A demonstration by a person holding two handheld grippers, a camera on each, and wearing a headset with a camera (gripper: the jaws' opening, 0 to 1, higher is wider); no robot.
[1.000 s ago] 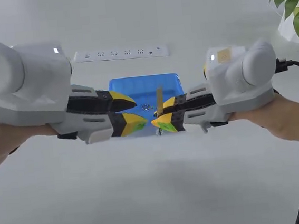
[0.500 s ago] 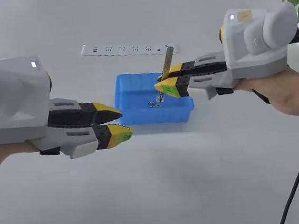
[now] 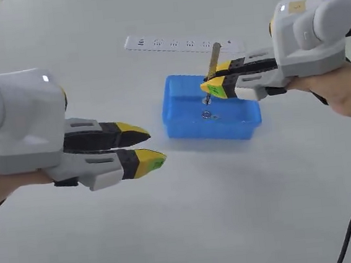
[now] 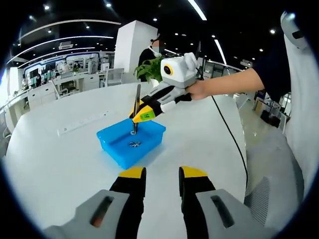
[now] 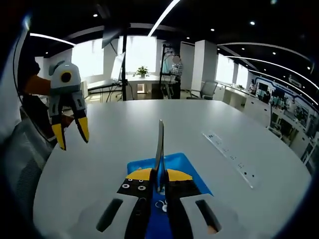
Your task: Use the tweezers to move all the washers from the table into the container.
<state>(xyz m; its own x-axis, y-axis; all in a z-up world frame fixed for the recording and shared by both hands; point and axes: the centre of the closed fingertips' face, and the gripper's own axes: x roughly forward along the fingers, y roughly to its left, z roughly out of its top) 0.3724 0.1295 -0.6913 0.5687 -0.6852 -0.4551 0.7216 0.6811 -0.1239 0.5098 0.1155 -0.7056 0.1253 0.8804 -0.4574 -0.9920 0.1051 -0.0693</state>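
White worktop [image 3: 190, 223]: right gripper [image 3: 209, 89] fingers [image 3: 222, 82] clamp tweezers [image 3: 214, 57] over washers [image 3: 207, 115] in the container [image 3: 184, 125]; left gripper [image 3: 154, 147] part-open, empty. Loose grip could let the tweezers twist.

The left gripper [image 4: 163, 174] hovers above the white tabletop [image 4: 55, 167], its yellow-tipped jaws parted with nothing between them. Ahead sits the blue container [image 4: 113, 148] with washers [image 4: 134, 144] inside. Over it, the right gripper [image 4: 137, 115], held by a hand [image 4: 199, 90], clamps the tweezers [image 4: 136, 104] upright, tips down in the container. A power strip [image 4: 84, 123] lies beyond.
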